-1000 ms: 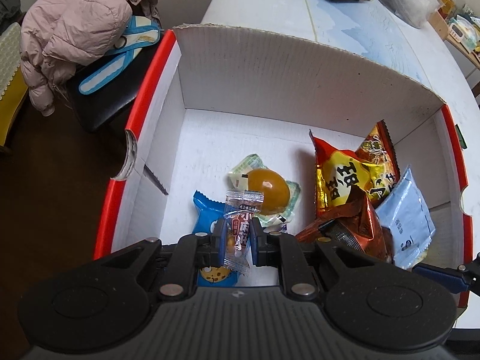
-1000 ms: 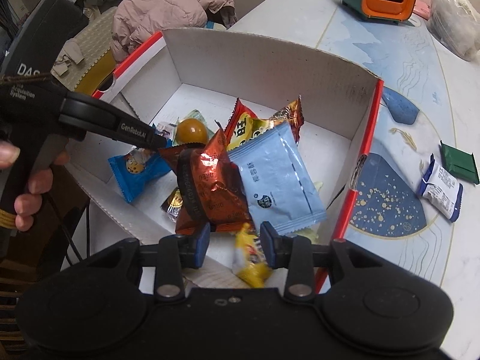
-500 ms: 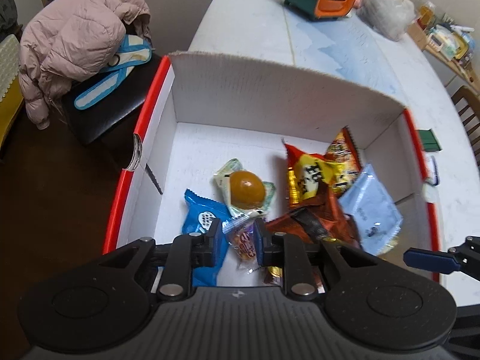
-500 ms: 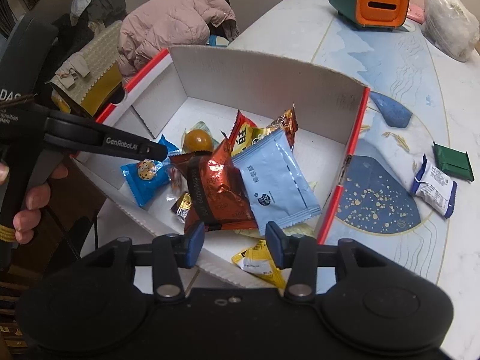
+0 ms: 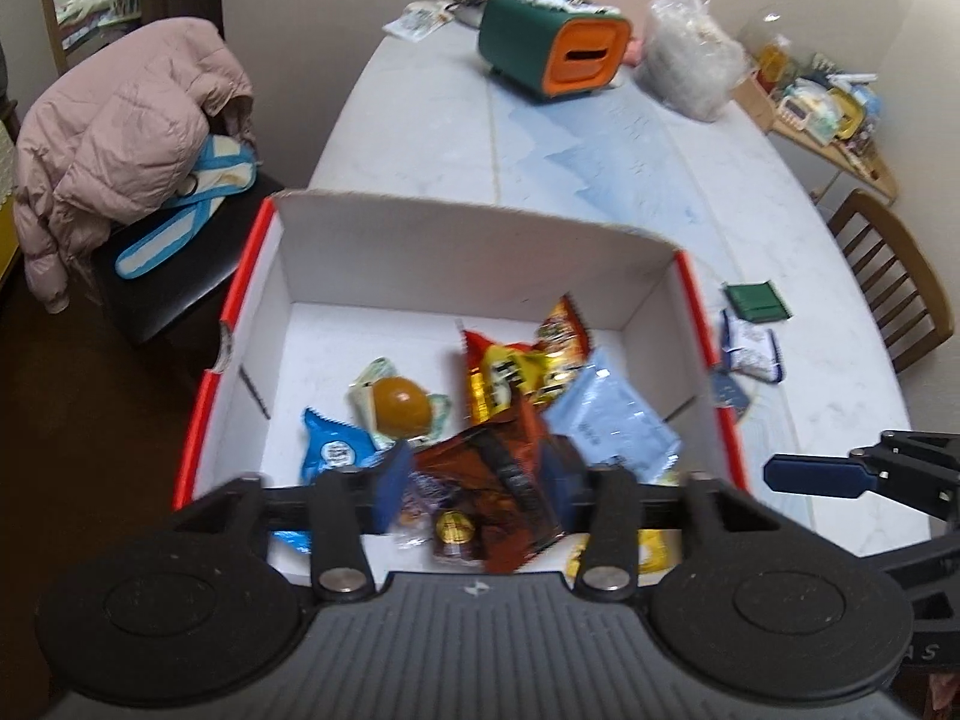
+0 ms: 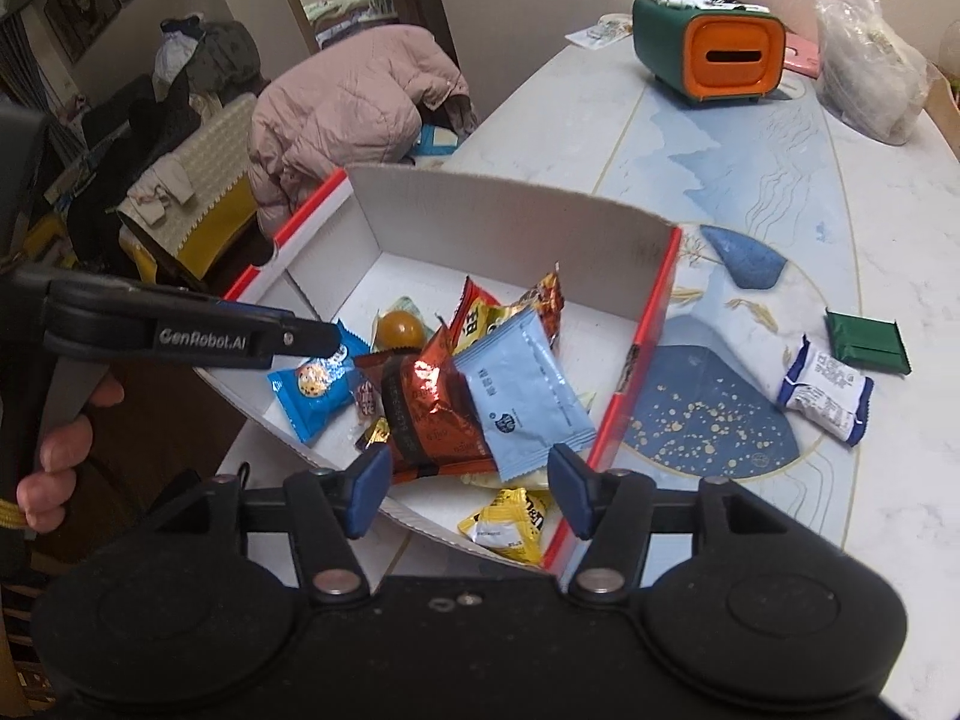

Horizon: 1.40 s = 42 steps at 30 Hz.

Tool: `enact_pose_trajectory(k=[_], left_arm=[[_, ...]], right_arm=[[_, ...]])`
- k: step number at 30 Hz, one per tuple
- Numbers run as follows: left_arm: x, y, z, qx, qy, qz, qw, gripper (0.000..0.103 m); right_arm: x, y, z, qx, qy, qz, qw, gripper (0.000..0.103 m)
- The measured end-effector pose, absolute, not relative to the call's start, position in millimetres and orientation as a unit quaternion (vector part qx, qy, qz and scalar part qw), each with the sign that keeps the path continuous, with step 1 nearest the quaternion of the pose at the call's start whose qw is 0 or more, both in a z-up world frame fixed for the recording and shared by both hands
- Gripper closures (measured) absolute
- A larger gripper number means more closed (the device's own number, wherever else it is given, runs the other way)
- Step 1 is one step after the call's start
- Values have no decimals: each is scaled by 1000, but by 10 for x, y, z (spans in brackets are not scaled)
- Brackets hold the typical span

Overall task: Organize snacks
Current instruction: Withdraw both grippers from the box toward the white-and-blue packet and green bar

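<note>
I am keeping both claws wide and empty; the white packet (image 6: 825,391), right of the box (image 6: 651,306), is lying nearer my right gripper (image 6: 469,491).

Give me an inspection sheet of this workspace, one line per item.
Surface: white and blue patterned table, partly covered.
Job's things: open cardboard box holding mixed snack packets; green packet and white packet lie outside on the table.
Clutter: green and orange organizer; clear plastic bag.
Grippers: left gripper open over the box, empty; right gripper open at the box's near edge, empty.
Cables: nothing seen.
Surroundings: pink jacket on a chair; wooden chair.
</note>
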State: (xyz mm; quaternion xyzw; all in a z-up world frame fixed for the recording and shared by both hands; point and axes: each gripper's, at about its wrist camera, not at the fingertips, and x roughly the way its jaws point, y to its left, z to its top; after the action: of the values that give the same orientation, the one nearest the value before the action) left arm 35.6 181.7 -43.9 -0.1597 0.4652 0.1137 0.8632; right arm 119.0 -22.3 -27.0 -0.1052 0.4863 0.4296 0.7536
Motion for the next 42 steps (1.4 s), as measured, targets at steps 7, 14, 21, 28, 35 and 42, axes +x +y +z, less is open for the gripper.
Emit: enact_pose_trajectory(k=[7,14,21,28,35,42], left_arm=[[398,1553,-322,-147,452,99,874,42],[500,1237,-249,-135,440,84,884,34],[699,831,-268,-132,440,71,886,33],[1000,348,-353,-135,449,58,882,32],[1408,-70,-486,-144,461,67,873,32],[1819,-272,-667,-176,479,99,855,32]], right_arm=[[1276,-434,-193,-92,475,424,765,32],[1415,-723,-163,-82,468,410,779,19],[1630,-1130,-163,-75,464,397,788,9],[1962,-1613,-228,-65,466,386,794,4],[2407,-2075,-337,-90,471,368,797,4],[2904,-2379,-456,-123,464,376,792,4]])
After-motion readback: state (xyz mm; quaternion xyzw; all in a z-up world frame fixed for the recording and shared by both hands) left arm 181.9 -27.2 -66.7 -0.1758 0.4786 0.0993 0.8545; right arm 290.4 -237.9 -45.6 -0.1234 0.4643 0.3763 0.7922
